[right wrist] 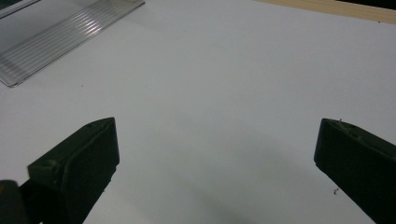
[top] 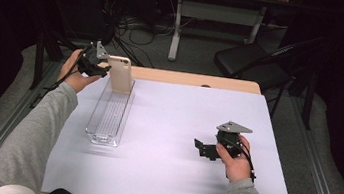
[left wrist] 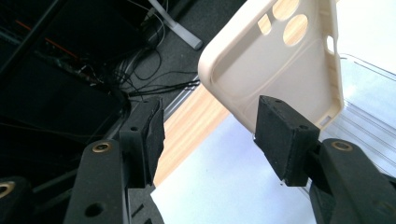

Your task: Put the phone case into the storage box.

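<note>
Grey-sleeved forearms enter the high view from its bottom edge, nearest the camera. Beyond them a white sheet covers the wooden table (top: 187,79). The left gripper (top: 100,69), raised in the left hand (top: 73,70) over the far left corner, points to the right at a cream-coloured soft plastic phone case (top: 120,74). That case stands upright at the far end of a long, clear, ribbed plastic tray (top: 107,113), which runs lengthwise toward the person. The right hand (top: 235,158) rests low on the sheet at the right, well apart from the tray, with the right gripper (top: 206,149) pointing left across the table.

Left gripper view: two black jaws rise from the bottom with a clear gap between them, about half open. The phone case (left wrist: 271,70) shows its hollow inner face and camera cut-outs, detail that the high view does not resolve. Its lower edge sits just beside the right-hand pad; whether they touch cannot be told, and the other pad stands free, so nothing is clamped. The tray (left wrist: 359,112) lies behind it.

Right gripper view: wide-spread jaws hold nothing, bare white sheet lying between them. One ribbed corner of the tray (right wrist: 56,37) appears at upper left, and a strip of table edge (right wrist: 345,9) at upper right.
</note>
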Demonstrator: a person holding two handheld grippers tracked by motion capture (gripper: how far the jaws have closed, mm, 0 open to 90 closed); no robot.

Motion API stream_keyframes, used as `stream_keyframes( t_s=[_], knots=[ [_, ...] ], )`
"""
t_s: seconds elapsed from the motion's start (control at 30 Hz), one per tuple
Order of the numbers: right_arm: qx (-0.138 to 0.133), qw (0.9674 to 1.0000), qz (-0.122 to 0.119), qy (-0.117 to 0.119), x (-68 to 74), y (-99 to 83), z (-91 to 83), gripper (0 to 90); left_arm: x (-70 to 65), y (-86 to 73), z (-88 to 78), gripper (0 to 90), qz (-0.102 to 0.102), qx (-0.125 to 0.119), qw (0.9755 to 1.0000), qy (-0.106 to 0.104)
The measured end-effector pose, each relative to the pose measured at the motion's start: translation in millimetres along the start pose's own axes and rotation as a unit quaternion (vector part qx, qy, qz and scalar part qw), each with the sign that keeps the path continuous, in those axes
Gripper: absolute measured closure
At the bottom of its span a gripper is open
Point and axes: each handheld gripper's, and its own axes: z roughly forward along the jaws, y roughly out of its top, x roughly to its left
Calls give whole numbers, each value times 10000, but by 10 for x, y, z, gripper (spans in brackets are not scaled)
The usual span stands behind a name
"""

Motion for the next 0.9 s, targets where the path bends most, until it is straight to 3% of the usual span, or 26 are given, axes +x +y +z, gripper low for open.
stream_keyframes(
  t_s=[0.23, 0.3, 0.4, 0.6, 0.9],
  knots=[
    [3, 10000, -17, -5, -1, -4, -2, 0, 55, -8, -55, 403, -478, 78, 9987, -150],
    [8, 10000, -17, -1, 0, -3, 0, 0, 73, -10, -73, 408, -688, 76, 9970, -334],
    [9, 10000, -19, 3, 1, -4, 0, 0, 76, -6, -95, 402, -773, 182, 9964, -300],
    [-33, 10000, -37, 15, 11, 0, -13, 0, 104, -11, -143, 397, -1134, 305, 9915, -564],
    [-43, 10000, -38, 14, 15, -1, -18, 0, 162, -42, -210, 252, -1585, 356, 9837, -771]
  ],
)
